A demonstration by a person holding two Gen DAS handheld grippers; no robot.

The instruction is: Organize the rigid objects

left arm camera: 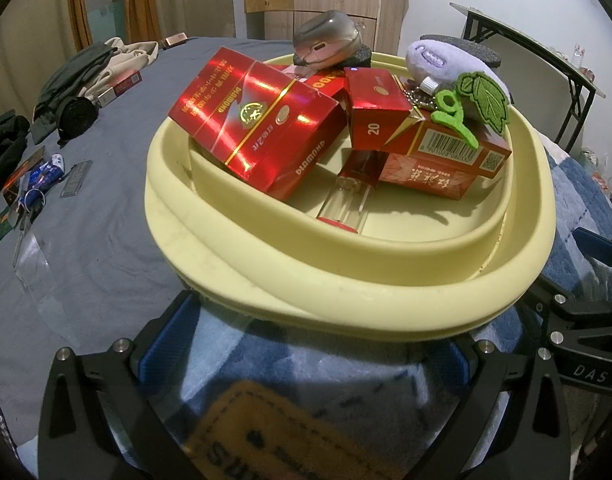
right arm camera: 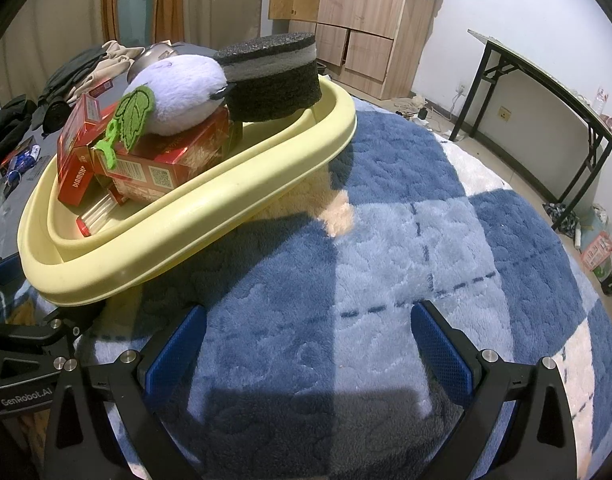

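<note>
Yellow basin [left arm camera: 210, 248] is sitting on the blanket's [right arm camera: 386, 240] edge, collecting red boxes [left arm camera: 258, 120]; left gripper [left arm camera: 306, 360] and right gripper [right arm camera: 306, 340] are hovering wide open, empty.

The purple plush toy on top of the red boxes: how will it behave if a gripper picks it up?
The purple plush toy looks soft, so it will probably squash and feel light. It rests high on a red box, so a push may roll it off. Its green felt leaf likely flops.
</note>
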